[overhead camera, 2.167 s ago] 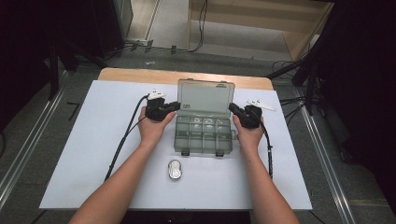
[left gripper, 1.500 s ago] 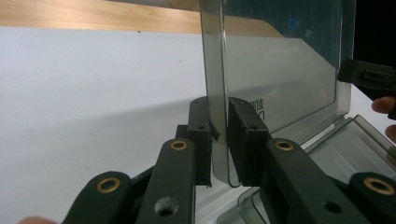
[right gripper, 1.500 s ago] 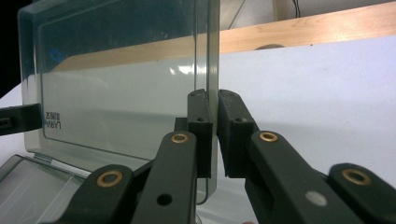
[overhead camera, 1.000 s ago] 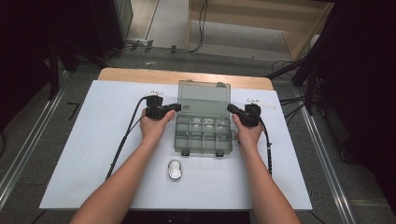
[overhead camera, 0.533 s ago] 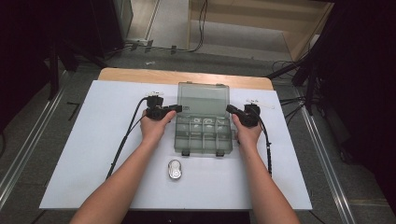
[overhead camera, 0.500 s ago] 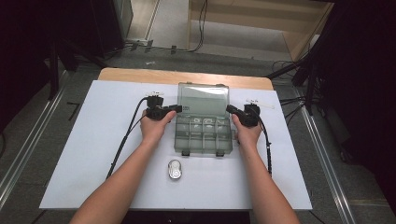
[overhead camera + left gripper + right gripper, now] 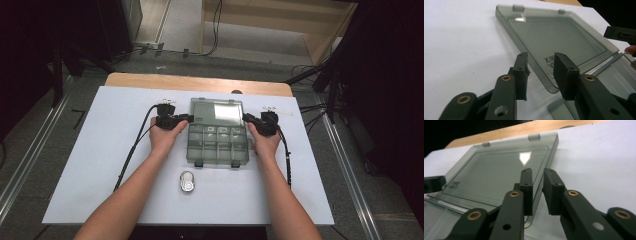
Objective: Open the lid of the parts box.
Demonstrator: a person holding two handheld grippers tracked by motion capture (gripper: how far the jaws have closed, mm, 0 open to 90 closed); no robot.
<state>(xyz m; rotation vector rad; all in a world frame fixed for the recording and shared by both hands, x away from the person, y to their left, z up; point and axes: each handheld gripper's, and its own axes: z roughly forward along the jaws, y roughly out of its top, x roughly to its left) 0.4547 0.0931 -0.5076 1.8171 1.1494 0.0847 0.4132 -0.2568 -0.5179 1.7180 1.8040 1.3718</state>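
Change since the earlier frames: the lid (image 7: 216, 111) of the organiser box (image 7: 217, 145), seen standing more upright before, has been laid back flat on the table beyond the tray; both pairs of jaws have just been opening, with the lid's side edges between them.
Left gripper (image 7: 539, 72): jaws are spread apart; the lid's near corner sits in the gap, and no pad is seen pressing on it.
Right gripper (image 7: 537, 192): jaws are parted by a narrow gap that straddles the lid's opposite side edge; the grip is judged released, not pinching.
Hands: the left hand (image 7: 166, 136) and right hand (image 7: 265, 139) are held against the two sides of the box in the high view.
Position of the lid: it lies open and flat, hinged to the far edge of the tray, with its two clasp tabs pointing away from the person.
Position of the box: it rests in the middle of the white table (image 7: 100, 150), between the two grippers.
Handling, judged: the box is thin, smoky clear plastic, so it is expected to be light, stiff, smooth and slippery under the pads, and liable to slide on the table.
Where to grip: the raised side rims of the lid or tray are the best purchase, not the flat panel.
Nearby: a small round metal object (image 7: 187, 181) lies just in front of the box, apart from it.
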